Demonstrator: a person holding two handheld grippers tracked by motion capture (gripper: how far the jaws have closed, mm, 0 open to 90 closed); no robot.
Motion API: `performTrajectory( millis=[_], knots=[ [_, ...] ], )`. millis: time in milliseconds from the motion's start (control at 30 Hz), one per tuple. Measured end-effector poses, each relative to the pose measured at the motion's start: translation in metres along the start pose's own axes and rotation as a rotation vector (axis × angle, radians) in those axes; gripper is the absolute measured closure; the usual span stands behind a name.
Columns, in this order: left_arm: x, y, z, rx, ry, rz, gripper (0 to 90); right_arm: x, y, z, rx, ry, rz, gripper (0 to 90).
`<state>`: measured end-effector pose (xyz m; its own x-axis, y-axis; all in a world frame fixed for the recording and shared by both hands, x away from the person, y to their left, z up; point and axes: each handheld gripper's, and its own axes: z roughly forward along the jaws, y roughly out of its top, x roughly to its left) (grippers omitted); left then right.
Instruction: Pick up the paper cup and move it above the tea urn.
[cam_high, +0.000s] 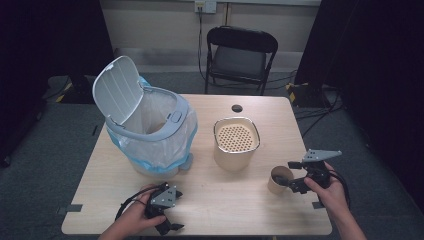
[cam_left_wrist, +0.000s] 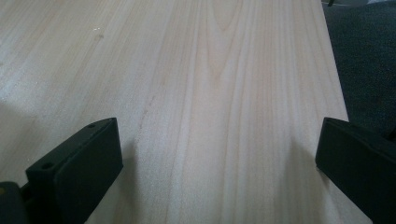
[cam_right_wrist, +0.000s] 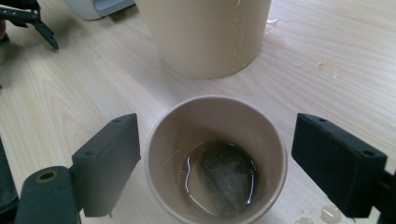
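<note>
We have the right gripper (cam_right_wrist: 215, 154) spread wide, jaws either side of the upright paper cup (cam_right_wrist: 215, 158), not touching, near the table's right front. Left gripper (cam_left_wrist: 215, 158) open over bare table (cam_left_wrist: 210, 70), well apart.

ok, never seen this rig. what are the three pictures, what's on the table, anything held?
A person holds a two-jaw hand-held gripper in each hand. The high view looks down from above; the other two ride on the grippers. On the wooden table stand a lidded bin lined with a bag, a beige strainer container and a paper cup with liquid and a tea bag. The right hand-held gripper is open around the cup, not yet gripping. The left hand-held gripper is open over bare table.
</note>
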<state>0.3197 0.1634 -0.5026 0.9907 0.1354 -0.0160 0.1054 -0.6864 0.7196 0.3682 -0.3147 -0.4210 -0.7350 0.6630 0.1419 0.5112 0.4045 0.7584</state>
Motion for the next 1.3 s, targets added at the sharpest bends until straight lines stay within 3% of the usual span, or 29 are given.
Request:
performTrajectory(
  millis=[467,867,1100,1300],
  knots=[
    [0.0,0.0,0.0,0.0,0.001,0.0,0.0,-0.002,-0.023,0.008,-0.05,0.02,0.015,14.6],
    [0.0,0.0,0.0,0.0,0.001,0.0,0.0,-0.002,-0.038,0.018,-0.105,0.02,-0.007,14.4],
    [0.0,0.0,0.0,0.0,0.001,0.0,0.0,-0.001,-0.044,0.024,-0.121,-0.008,-0.03,15.3],
    [0.0,0.0,0.0,0.001,0.001,0.0,0.0,-0.003,-0.051,0.031,-0.127,-0.019,-0.016,14.9]
  ],
)
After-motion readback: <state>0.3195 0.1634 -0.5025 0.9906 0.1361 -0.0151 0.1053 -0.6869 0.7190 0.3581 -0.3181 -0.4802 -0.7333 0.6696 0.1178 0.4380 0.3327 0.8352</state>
